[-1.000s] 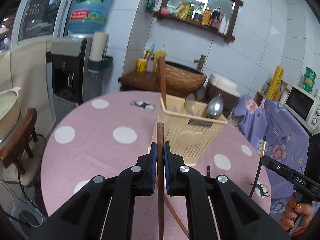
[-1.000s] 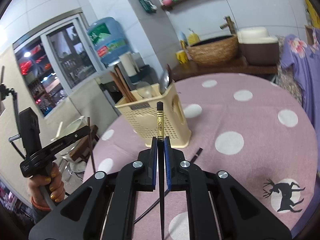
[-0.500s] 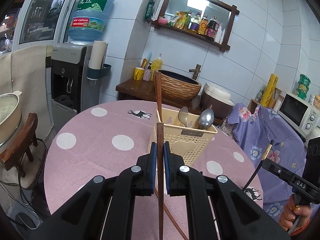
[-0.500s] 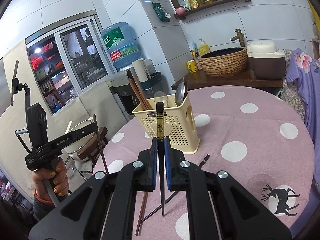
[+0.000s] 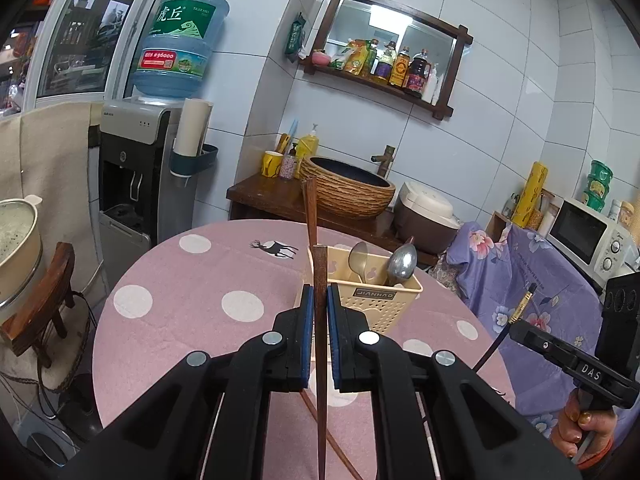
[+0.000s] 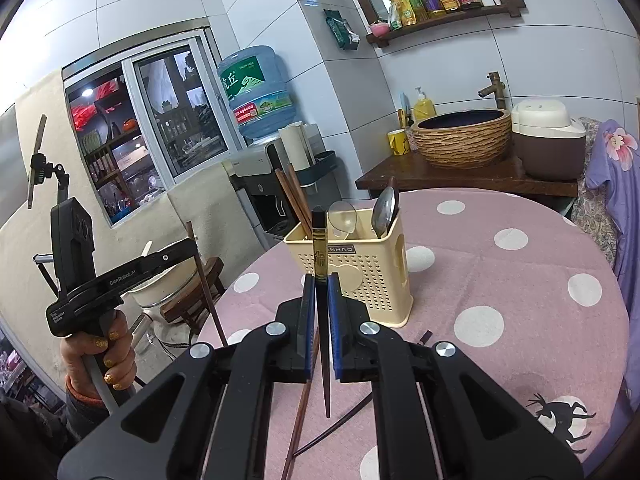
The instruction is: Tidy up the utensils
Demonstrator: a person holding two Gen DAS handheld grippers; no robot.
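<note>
A cream perforated utensil basket point(image 5: 384, 312) point(image 6: 360, 276) stands on the round pink dotted table point(image 5: 192, 292) point(image 6: 520, 264). It holds two spoons point(image 5: 402, 260) point(image 6: 384, 208) and brown chopsticks point(image 5: 309, 208) point(image 6: 294, 196). My left gripper point(image 5: 319, 300) is shut on a brown wooden chopstick point(image 5: 320, 344), held upright in front of the basket. My right gripper point(image 6: 320, 292) is shut on a black chopstick with a gold band point(image 6: 320, 264), also upright before the basket. A brown chopstick point(image 6: 300, 412) and a black one point(image 6: 360, 404) lie on the table under the grippers.
A water dispenser point(image 5: 136, 168) stands at the left, a wooden stool with a pot point(image 5: 24, 280) beside it. A counter with a woven basin point(image 5: 348, 188) and a rice cooker point(image 5: 428, 212) is behind the table. A microwave point(image 5: 588, 240) sits at the right.
Both grippers have risen and drawn back from the basket, each still holding its chopstick; the basket looks smaller and lower, and the chopsticks lying on the table have come into view.
</note>
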